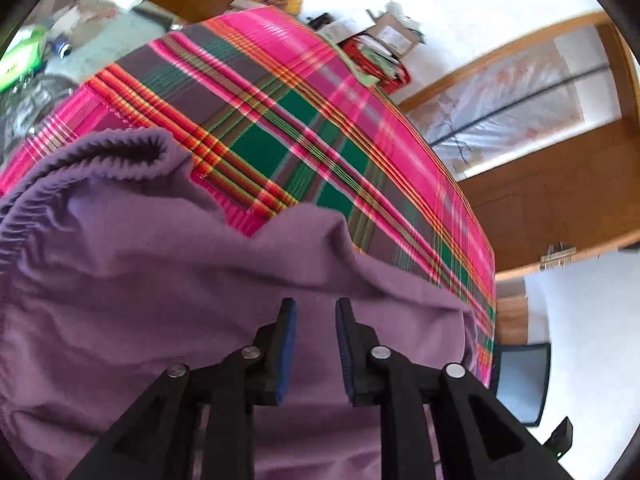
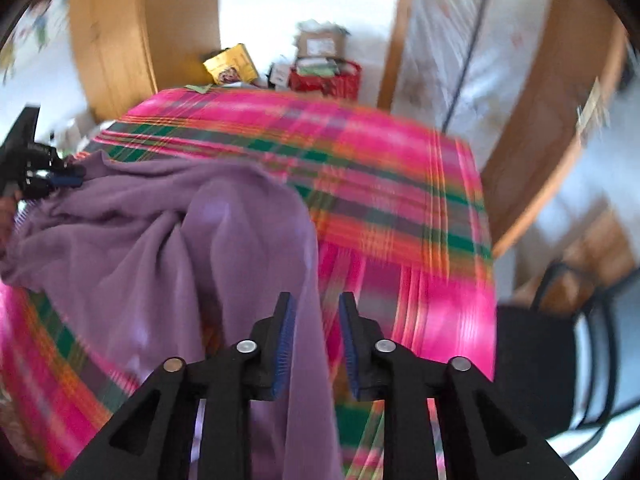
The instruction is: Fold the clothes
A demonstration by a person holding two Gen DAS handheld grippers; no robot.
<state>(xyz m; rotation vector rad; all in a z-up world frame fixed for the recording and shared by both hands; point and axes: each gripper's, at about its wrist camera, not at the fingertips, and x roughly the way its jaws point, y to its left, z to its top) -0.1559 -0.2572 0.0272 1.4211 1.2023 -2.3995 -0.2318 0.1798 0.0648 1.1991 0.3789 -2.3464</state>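
A purple garment (image 1: 168, 272) lies crumpled on a desk covered with a bright plaid cloth (image 1: 304, 120) of pink, green and orange stripes. The garment sits at the near left part of the cloth, its gathered elastic edge (image 1: 120, 148) curled up on the far left side, and one long fold runs toward the near edge.

The left gripper (image 1: 316, 308) hangs over the purple fabric, pointing steeply down. Its jaws stand part open with a clear gap between the blue pads (image 1: 289, 344); fabric shows below the gap, but the pads do not press on it.

The right gripper (image 2: 314, 300) hovers above the right edge of the garment, where purple meets plaid. Its jaws are likewise part open, holding nothing; the edge of the fold shows beneath the gap, nearer the left pad. This view is smeared with blur. At its far left the left gripper (image 2: 60, 178) appears, its tips at the garment's far corner.

Beyond the desk stand a wooden cabinet (image 2: 116, 32), a yellow box (image 2: 232, 65) and a red basket (image 2: 326, 76) stuffed with papers. A wooden door frame (image 1: 532, 208) rises on the right, and a dark chair (image 2: 560, 328) sits near the desk's right side.
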